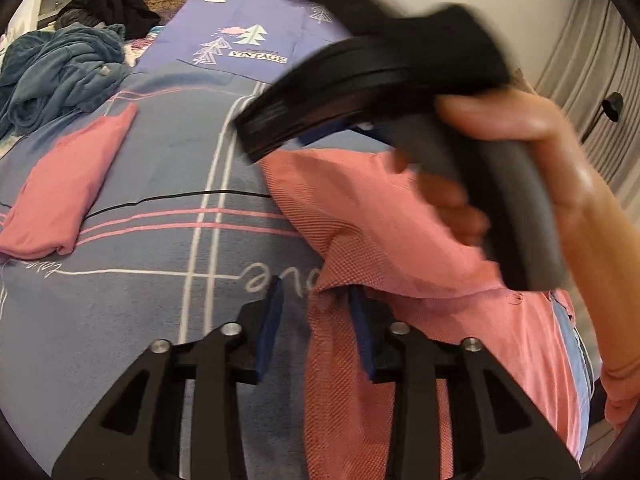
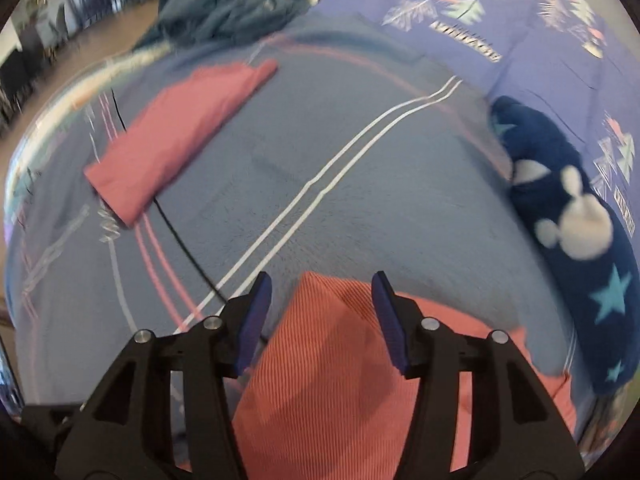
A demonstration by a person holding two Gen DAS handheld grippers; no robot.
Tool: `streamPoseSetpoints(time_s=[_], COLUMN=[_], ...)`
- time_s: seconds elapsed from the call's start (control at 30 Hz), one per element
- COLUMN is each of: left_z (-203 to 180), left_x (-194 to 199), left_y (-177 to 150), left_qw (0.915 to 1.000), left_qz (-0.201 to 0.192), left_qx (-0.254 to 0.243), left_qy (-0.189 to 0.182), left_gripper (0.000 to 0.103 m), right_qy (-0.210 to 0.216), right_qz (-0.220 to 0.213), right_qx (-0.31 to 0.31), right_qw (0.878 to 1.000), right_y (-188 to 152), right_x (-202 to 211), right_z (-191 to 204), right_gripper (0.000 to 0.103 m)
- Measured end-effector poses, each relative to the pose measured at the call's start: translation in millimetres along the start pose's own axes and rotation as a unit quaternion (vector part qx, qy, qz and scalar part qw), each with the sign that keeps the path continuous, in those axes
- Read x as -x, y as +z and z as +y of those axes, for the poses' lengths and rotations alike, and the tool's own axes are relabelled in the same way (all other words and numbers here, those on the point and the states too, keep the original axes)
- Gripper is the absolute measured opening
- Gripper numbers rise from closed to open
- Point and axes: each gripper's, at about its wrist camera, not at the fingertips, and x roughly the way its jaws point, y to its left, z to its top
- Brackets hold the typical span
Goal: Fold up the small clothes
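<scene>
Right now both grippers stand partly open with nothing pinched. The left gripper (image 1: 316,322) sits low over the salmon shirt (image 1: 380,216), its one blue pad at the shirt's folded edge and the other over bare blanket (image 1: 168,152). The right gripper (image 2: 320,320) hovers above the same shirt (image 2: 332,360), which lies on the blanket at the near edge of the bed, cloth showing between its fingers but untouched.

To do this fold well, I judge each gripper should take a corner of the same edge, pinch through all layers, and carry it across evenly so the crease stays straight. An already folded pink garment (image 1: 68,184) lies well apart as a model.

Readable writing: "VINTAGE" (image 1: 259,57) on the purple sheet, and looping script on the blanket, partly covered.
</scene>
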Motion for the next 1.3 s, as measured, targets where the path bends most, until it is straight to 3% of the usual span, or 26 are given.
streamPoseSetpoints(time_s=[0.03,0.07,0.1,0.2,0.3,0.43,0.57,0.67,0.77,0.83,0.9,0.93,0.97,1.03,1.07,1.13,1.17,1.2,1.23,1.3], left_z=[-1,-2,-1,2,9,6,24,23,1,-15,-35,-40,-45,-46,-46,-54,-56,-57,-59,-66], left_x=[-1,-2,-3,-3,-3,-1,13,28,47,48,31,21,1,-36,-43,-35,-32,-30,-29,-26], left_y=[0,1,2,-2,-11,-12,-14,-13,-6,4,14,15,17,11,8,9,9,8,8,8], left_qw=[1.0,1.0,1.0,0.9982,0.997,0.9967,0.997,0.9975,0.9984,0.9987,0.9993,0.999,0.9973,0.9867,0.9836,0.9813,0.9822,0.9834,0.984,0.984], left_qz=[0.001,0.0,0.001,0.01,0.023,0.018,-0.001,-0.02,-0.052,-0.051,-0.024,-0.014,0.003,0.049,0.05,0.037,0.039,0.04,0.042,0.035], left_qx=[0.0,-0.001,0.002,0.006,0.034,0.019,0.062,0.06,0.013,-0.006,-0.029,-0.041,-0.061,-0.086,-0.096,-0.112,-0.109,-0.104,-0.102,-0.107], left_qy=[-0.001,0.0,0.001,0.059,0.066,0.077,0.046,0.034,0.02,-0.003,-0.003,0.006,0.041,0.129,0.144,0.153,0.148,0.143,0.14,0.138], left_gripper=[0.037,0.027,0.003,0.003,0.003,0.005,0.022,0.021,0.021,0.021,0.021,0.021,0.021,0.021,0.021,0.023,0.024,0.024,0.024,0.025], right_qy=[-0.009,-0.017,-0.02,-0.016,0.023,0.026,0.048,0.044,0.035,0.056,0.071,0.05,0.009,0.022,0.032,0.044,0.037,0.021,0.014,0.042], right_qz=[0.006,0.012,0.005,-0.028,-0.043,-0.049,-0.117,-0.155,-0.163,-0.157,-0.145,-0.126,-0.092,-0.112,-0.12,-0.141,-0.159,-0.167,-0.168,-0.171], right_qx=[0.006,0.005,-0.008,-0.041,-0.068,-0.09,-0.146,-0.158,-0.188,-0.239,-0.297,-0.315,-0.332,-0.357,-0.374,-0.378,-0.373,-0.37,-0.369,-0.376], right_qw=[1.0,1.0,1.0,0.999,0.996,0.994,0.981,0.974,0.968,0.957,0.941,0.939,0.939,0.927,0.919,0.914,0.913,0.914,0.914,0.91], right_y=[2,3,6,13,20,15,-29,-102,-182,-236,-282,-296,-310,-333,-342,-353,-360,-365,-369,-373], right_x=[-6,-10,-11,-8,-18,-18,41,95,125,133,126,119,106,103,110,126,136,142,145,144], right_z=[0,1,-1,-12,-21,-30,-66,-96,-122,-142,-159,-167,-172,-181,-183,-183,-182,-182,-183,-187], right_gripper=[0.011,0.004,0.004,0.003,0.0,0.0,0.003,0.003,0.007,0.009,0.009,0.01,0.004,0.002,0.006,0.016,0.031,0.037,0.039,0.039])
